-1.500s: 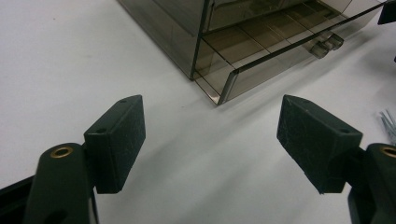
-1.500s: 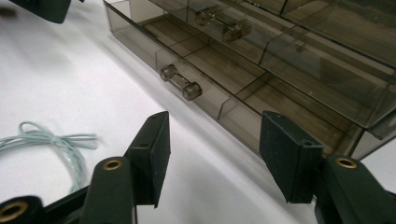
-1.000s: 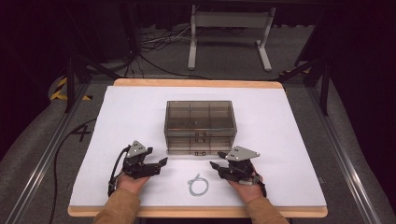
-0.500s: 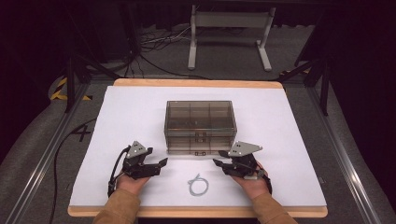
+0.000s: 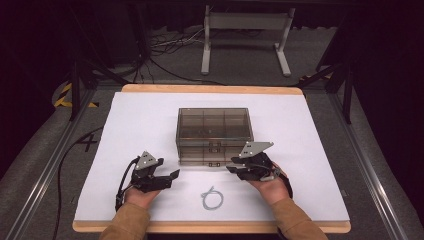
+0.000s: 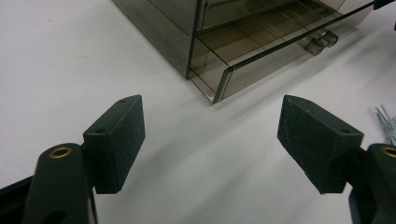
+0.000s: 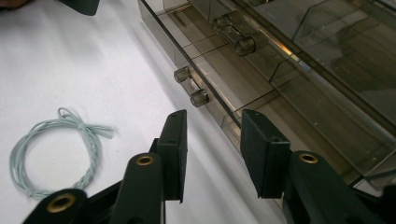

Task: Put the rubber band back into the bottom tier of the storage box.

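The right gripper (image 5: 235, 168) is edging toward the smoky transparent plastic 2-drawer box (image 5: 215, 134), its empty jaws narrowing; the clear knob (image 7: 190, 87), slippery and fragile-looking, seems the grip point.

Along our right gripper (image 7: 212, 149) we see its two black fingers (image 7: 173, 151) rising from the bottom edge, with a clear gap between them and nothing held there; they have just been closing. Just past the fingertips lies the front of a smoky, see-through drawer box (image 7: 299, 88), its lower drawer front running slantwise across the upper part. Two small clear knobs (image 7: 190, 86) stick out from that lower front, and another pair (image 7: 233, 33) sits farther along. To the left, a coil of pale blue-grey twisted wire (image 7: 53, 156) lies flat on the white worktop (image 7: 84, 65), apart from the box.
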A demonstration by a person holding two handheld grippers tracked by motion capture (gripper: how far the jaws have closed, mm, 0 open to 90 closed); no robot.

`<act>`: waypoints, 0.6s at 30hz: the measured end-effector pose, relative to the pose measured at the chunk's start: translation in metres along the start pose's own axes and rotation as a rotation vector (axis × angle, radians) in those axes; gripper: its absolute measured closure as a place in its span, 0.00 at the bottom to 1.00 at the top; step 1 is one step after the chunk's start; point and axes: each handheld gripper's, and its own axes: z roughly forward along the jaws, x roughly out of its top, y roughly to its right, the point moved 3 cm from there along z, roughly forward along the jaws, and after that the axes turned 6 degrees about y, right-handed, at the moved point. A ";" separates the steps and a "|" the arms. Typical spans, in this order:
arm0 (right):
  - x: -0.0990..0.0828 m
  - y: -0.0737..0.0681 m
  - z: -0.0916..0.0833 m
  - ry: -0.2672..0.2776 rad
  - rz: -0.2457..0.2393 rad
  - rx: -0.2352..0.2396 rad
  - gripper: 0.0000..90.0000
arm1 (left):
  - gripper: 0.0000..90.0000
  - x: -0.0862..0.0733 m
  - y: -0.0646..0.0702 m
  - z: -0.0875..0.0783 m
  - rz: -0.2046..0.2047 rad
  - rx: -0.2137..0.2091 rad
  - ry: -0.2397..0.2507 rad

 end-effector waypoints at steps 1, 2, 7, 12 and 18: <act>0.001 0.001 0.000 -0.005 -0.012 0.001 0.71 | 0.27 0.000 0.000 0.000 0.000 0.000 0.000; 0.002 0.002 0.001 -0.011 -0.021 -0.002 0.72 | 0.27 0.000 0.000 0.000 -0.001 0.000 0.000; 0.006 0.008 0.002 -0.040 -0.059 -0.014 0.73 | 0.27 0.000 0.000 0.000 0.000 0.000 -0.001; 0.007 0.011 0.005 -0.069 -0.090 -0.028 0.74 | 0.27 0.000 0.000 0.000 0.001 0.001 -0.001; 0.005 0.015 0.010 -0.115 -0.111 -0.029 0.74 | 0.27 0.000 0.000 0.000 0.000 0.001 -0.002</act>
